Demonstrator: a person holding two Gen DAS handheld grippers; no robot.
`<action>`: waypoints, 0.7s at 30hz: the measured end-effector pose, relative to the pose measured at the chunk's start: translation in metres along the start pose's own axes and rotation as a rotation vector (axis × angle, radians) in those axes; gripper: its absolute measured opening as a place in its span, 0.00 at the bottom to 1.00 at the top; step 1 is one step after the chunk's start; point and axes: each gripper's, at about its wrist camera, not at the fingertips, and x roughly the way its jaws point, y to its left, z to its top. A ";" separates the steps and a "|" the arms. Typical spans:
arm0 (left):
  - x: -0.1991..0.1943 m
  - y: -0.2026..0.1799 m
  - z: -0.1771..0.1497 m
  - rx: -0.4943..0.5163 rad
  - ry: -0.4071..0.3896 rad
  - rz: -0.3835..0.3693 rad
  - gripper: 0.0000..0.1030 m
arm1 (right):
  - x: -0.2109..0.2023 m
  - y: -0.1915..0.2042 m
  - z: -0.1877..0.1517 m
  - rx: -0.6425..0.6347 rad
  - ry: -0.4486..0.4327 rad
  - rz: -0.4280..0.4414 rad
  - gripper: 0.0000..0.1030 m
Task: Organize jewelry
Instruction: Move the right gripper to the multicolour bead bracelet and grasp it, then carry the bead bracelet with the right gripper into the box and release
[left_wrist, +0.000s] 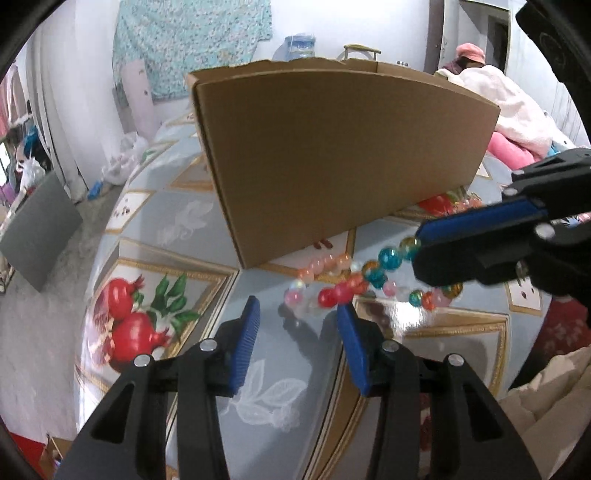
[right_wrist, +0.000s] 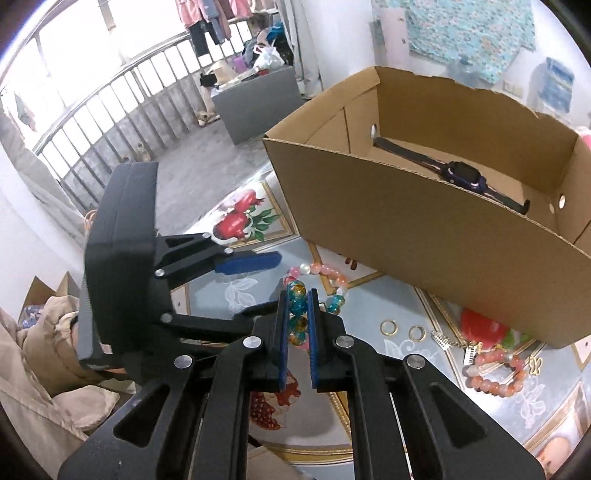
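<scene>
One beaded bracelet (right_wrist: 297, 301) is clamped in the right hand-held gripper (right_wrist: 297, 295), seemingly hanging above the table.

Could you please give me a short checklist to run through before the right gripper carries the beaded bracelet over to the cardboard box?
1. Right gripper shut on the teal and amber beaded bracelet: ok.
2. Bracelet free of the pink beaded bracelet beside it: cannot tell.
3. Left gripper open, holding nothing: ok.
4. Cardboard box open at the top: ok.
5. Room beside the watch inside: ok.
</scene>
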 end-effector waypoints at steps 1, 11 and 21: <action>0.001 0.000 0.001 0.002 -0.010 -0.002 0.33 | 0.000 0.001 0.000 -0.003 -0.002 -0.003 0.07; -0.027 -0.001 0.016 0.015 -0.083 -0.002 0.09 | -0.023 0.001 0.004 -0.024 -0.091 -0.040 0.07; -0.122 0.006 0.104 0.029 -0.248 -0.055 0.09 | -0.117 0.000 0.062 -0.129 -0.382 -0.039 0.07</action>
